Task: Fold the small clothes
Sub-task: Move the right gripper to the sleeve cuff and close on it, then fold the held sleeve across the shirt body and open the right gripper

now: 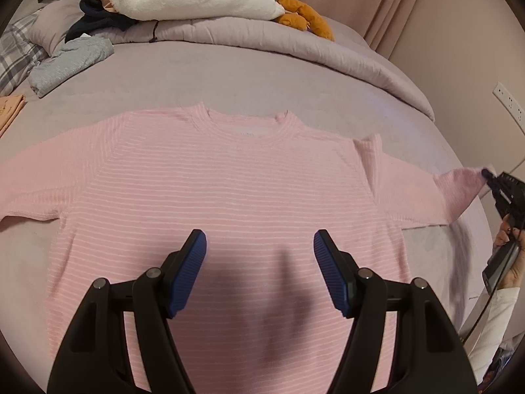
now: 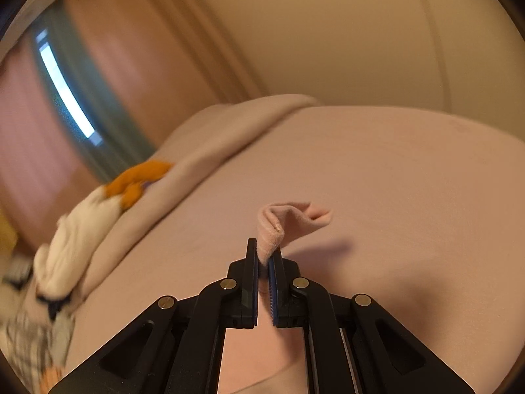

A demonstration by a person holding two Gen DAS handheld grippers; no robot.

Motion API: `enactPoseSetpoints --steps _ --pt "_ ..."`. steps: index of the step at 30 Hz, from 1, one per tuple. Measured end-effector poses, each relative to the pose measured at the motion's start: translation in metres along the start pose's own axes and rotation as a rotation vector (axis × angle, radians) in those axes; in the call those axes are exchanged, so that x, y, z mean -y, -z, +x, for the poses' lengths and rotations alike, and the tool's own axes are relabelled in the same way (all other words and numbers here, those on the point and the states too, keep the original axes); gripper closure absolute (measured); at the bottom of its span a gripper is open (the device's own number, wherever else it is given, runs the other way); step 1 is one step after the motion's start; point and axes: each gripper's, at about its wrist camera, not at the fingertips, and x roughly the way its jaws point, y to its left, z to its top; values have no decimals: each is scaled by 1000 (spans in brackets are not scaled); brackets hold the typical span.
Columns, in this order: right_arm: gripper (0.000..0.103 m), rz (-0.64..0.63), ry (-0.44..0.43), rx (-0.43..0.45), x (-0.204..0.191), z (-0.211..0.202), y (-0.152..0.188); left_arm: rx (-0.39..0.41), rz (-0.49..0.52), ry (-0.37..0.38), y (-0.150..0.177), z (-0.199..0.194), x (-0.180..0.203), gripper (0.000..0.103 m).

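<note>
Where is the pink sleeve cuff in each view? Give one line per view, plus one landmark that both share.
Left wrist view: the sleeve cuff is at the far right edge, pinched by the right gripper.
Right wrist view: the cuff sits just below centre, clamped in the shut right gripper and curling above it.
Shared landmark: the orange plush feet on the folded duvet.
</note>
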Motion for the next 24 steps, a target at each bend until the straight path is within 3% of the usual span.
enactPoseSetpoints --steps 5,12,18,24 --pt "96 -200 -141 -53 -77 -1 12 28 -23 -9 -5 -12 -7 36" --pt "96 -396 -297 -243 -152 18 63 57 -63 -34 -9 -22 -20 36" --pt "96 -504 -335 -440 -172 37 117 70 -88 -43 -11 -27 -27 36" --pt "96 -536 -329 -600 -169 51 148 67 -89 -41 -15 -24 -27 36"
